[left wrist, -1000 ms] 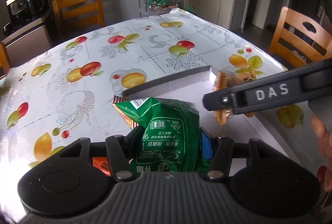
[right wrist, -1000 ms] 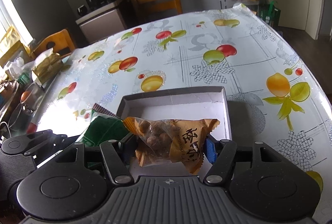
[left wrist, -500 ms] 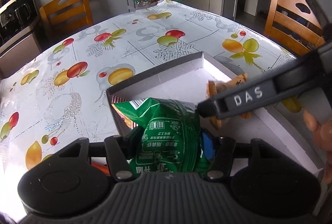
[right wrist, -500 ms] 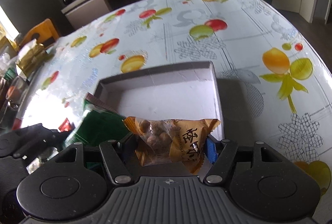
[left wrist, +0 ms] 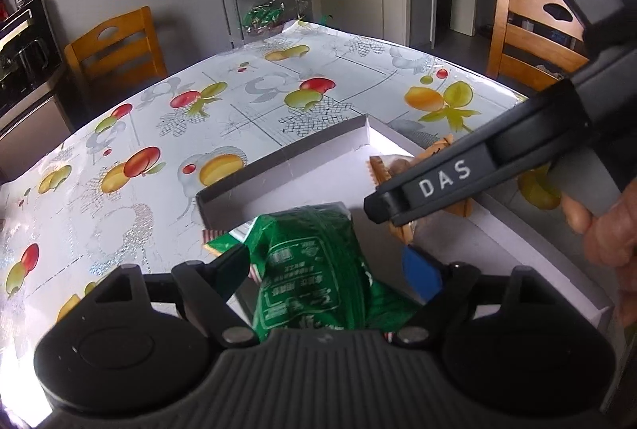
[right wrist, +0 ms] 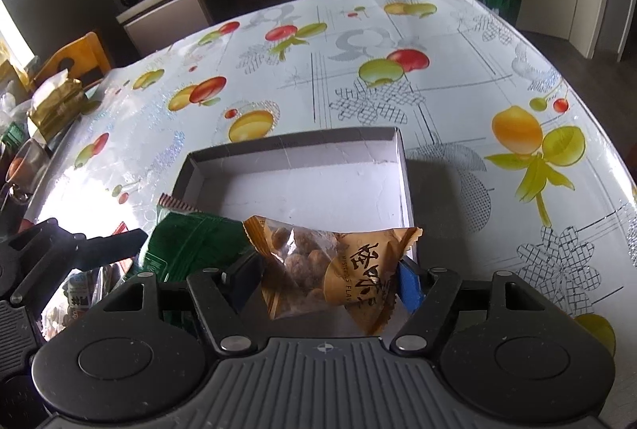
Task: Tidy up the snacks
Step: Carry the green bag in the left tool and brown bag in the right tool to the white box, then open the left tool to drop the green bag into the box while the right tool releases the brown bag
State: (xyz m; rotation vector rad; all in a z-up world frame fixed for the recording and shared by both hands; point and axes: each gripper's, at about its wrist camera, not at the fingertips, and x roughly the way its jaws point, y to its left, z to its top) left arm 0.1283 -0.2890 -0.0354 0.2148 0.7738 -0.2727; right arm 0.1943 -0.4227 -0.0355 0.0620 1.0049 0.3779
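Note:
A shallow white cardboard box (right wrist: 302, 186) (left wrist: 306, 174) lies open on the fruit-print tablecloth. My left gripper (left wrist: 326, 270) has its fingers spread apart around a green snack packet (left wrist: 314, 273), which sits at the box's near left edge; it also shows in the right wrist view (right wrist: 191, 242). My right gripper (right wrist: 326, 277) is partly open around an orange packet of nuts (right wrist: 330, 270) over the box's near edge. In the left wrist view the right gripper crosses at the right, and the orange packet (left wrist: 382, 166) peeks from behind it.
Wooden chairs (left wrist: 115, 47) (left wrist: 533, 31) stand around the table. A wire rack with snack bags (left wrist: 258, 3) stands beyond the far end. More packets (right wrist: 55, 102) lie at the table's left edge, and loose snacks (right wrist: 79, 293) lie under the left gripper.
Both grippers moved forward over the box with their packets. The fingers of both grippers have spread; the green packet now lies lower, at the box's edge.

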